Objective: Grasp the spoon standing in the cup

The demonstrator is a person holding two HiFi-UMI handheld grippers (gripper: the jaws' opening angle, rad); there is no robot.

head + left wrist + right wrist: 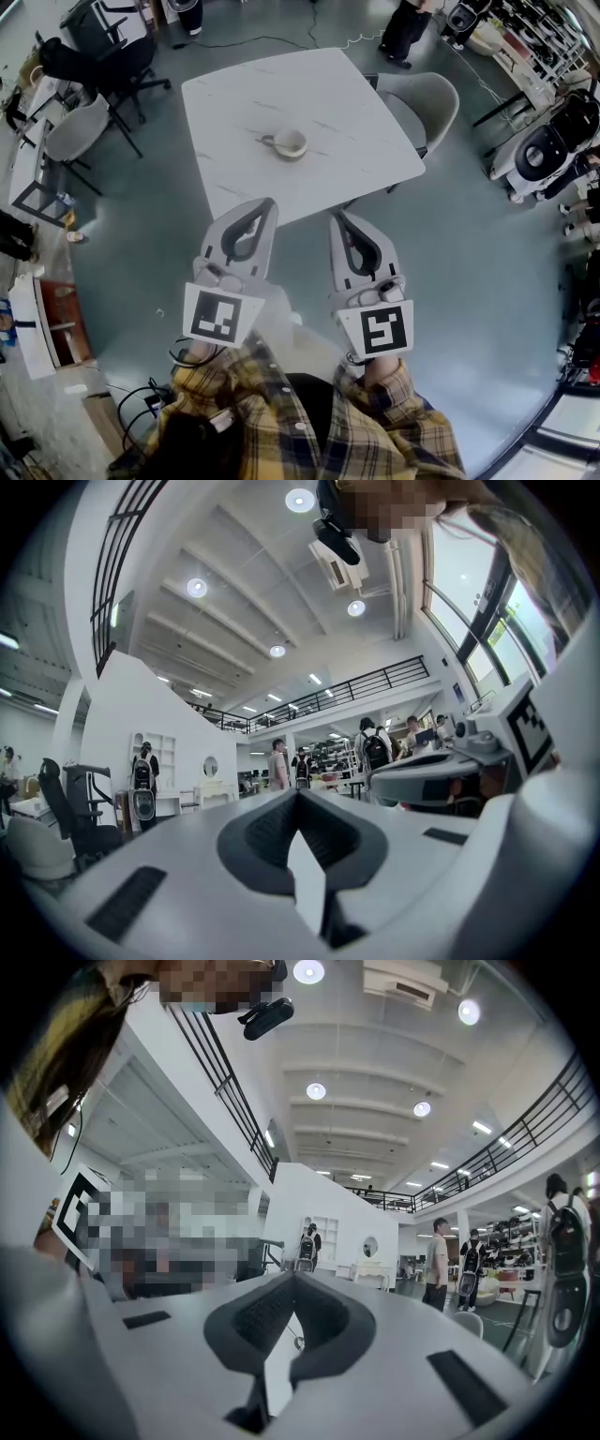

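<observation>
On the white table (356, 141) stands a pale cup (291, 143), seen in the head view, with the thin spoon (266, 141) sticking out to its left. Both grippers hang in front of the person, short of the table's near edge and well apart from the cup. The left gripper (265, 204) has its jaws together with nothing between them. So does the right gripper (338, 218). In the left gripper view the left gripper (298, 795) points up into the hall, and in the right gripper view the right gripper (293, 1280) does the same. Neither gripper view shows the cup clearly.
A grey chair (427, 101) stands at the table's right side. A black office chair (105, 49) and a grey chair (75, 131) stand to the left. Wheeled machines (544, 150) line the right edge, and cables (150, 398) lie on the floor near the person.
</observation>
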